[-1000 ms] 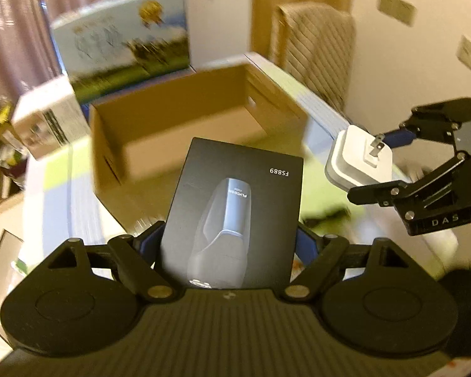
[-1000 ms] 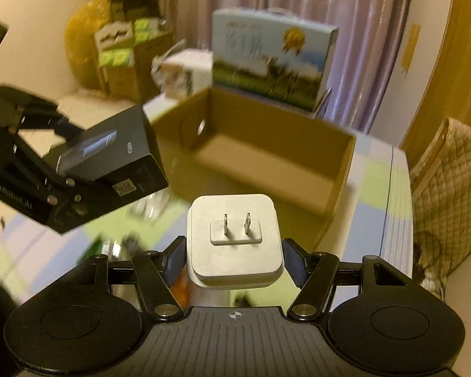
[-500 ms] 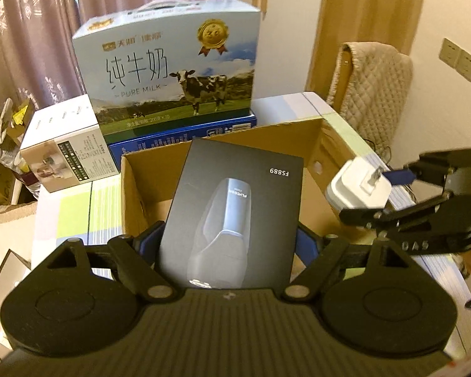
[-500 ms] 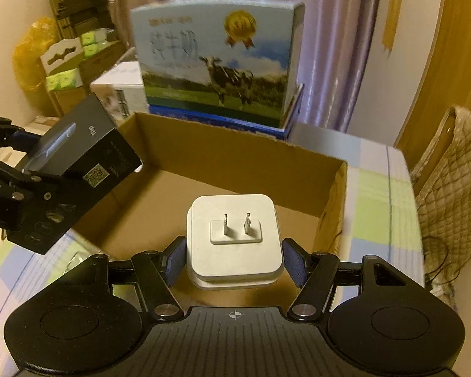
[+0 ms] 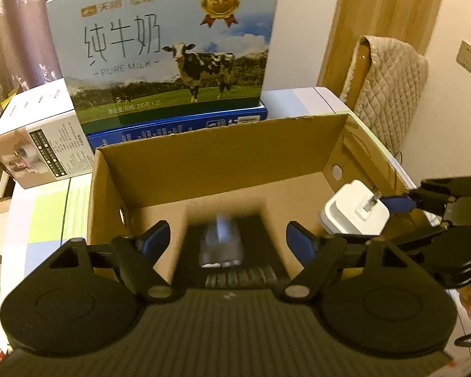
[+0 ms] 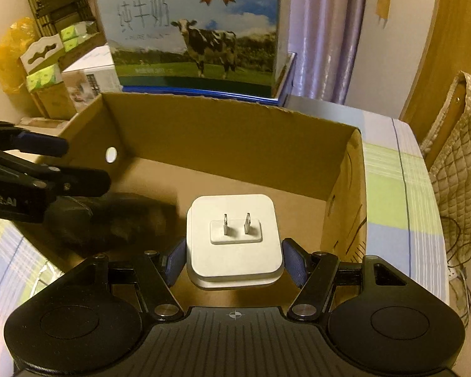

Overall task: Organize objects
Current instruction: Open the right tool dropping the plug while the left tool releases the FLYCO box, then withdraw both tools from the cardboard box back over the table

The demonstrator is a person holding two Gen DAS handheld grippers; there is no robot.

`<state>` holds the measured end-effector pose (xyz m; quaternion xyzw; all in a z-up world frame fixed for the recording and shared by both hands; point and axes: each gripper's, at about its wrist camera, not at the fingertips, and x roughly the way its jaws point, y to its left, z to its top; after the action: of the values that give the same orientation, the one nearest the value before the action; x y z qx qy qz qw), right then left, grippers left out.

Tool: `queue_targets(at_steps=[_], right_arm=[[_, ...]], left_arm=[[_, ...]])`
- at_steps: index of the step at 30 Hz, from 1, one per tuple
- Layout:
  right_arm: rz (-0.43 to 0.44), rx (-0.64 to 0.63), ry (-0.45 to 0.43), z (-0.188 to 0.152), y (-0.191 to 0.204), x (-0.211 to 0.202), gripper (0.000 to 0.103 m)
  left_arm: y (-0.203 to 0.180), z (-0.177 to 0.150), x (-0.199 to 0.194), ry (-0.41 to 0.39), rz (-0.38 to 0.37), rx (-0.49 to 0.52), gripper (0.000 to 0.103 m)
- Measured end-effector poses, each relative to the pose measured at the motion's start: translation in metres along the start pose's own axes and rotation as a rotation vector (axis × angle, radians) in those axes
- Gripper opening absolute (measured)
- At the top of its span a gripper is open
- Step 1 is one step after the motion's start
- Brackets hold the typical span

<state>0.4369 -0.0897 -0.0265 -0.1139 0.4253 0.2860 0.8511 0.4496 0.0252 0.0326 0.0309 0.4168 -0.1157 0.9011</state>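
A large pure-milk carton (image 5: pixel 172 50) printed with a cow stands on a flat blue box at the back of the checked surface (image 6: pixel 392 188), beside a smaller white product box (image 5: pixel 40 144). In front of them sits an open cardboard box (image 5: pixel 223 154), which fills more of both views than it did half a second ago.

The left claw (image 5: pixel 227 238) now has its blue-padded fingers spread wide apart and empty. Half a second ago they clamped the black FS889 product box (image 5: pixel 223 238) upright; now that box is a blurred dark shape inside the cardboard box, below and between the open fingers, free of both pads. In the right wrist view the same box shows as a dark smear (image 6: pixel 116 220) low on the left of the cardboard box interior; whether it touches the floor cannot be told.

The right claw (image 6: pixel 234 260) remains closed on the white plug adapter (image 6: pixel 234 238), prongs facing the camera, held over the right side of the cardboard box, as before.
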Motion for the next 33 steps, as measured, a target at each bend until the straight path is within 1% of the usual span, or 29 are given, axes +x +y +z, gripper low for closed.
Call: queue_targets(at_steps=[1, 5, 9, 14, 17, 20, 22, 25, 31, 33], right_arm=[[0.0, 0.003, -0.001, 0.0, -0.001, 0.002, 0.062], [0.02, 0.036, -0.057, 0.0, -0.008, -0.003, 0.063], [0.002, 0.048, -0.092, 0.001, -0.009, -0.018, 0.063], [-0.005, 0.053, -0.128, -0.007, -0.005, -0.054, 0.063], [-0.006, 0.05, -0.149, -0.017, 0.001, -0.082, 0.063], [0.0, 0.064, -0.159, -0.032, 0.008, -0.113, 0.063], [0.002, 0.046, -0.169, -0.046, 0.015, -0.133, 0.063], [0.012, 0.048, -0.185, -0.071, 0.026, -0.163, 0.063], [0.047, 0.094, -0.195, -0.13, 0.04, -0.21, 0.063], [0.047, 0.112, -0.193, -0.15, 0.044, -0.223, 0.063]], left_arm=[[0.002, -0.001, 0.002, 0.0, 0.006, -0.009, 0.085], [0.009, -0.004, -0.002, -0.012, 0.01, -0.027, 0.085], [0.014, -0.007, -0.018, -0.036, 0.012, -0.034, 0.085], [0.015, -0.018, -0.047, -0.063, 0.011, -0.047, 0.085], [0.013, -0.029, -0.07, -0.08, 0.011, -0.069, 0.085], [0.01, -0.044, -0.096, -0.094, 0.01, -0.09, 0.085], [0.006, -0.056, -0.114, -0.099, 0.007, -0.1, 0.085], [0.0, -0.078, -0.142, -0.108, 0.011, -0.112, 0.089], [-0.017, -0.127, -0.189, -0.116, -0.004, -0.124, 0.093], [-0.023, -0.143, -0.202, -0.116, -0.017, -0.122, 0.095]])
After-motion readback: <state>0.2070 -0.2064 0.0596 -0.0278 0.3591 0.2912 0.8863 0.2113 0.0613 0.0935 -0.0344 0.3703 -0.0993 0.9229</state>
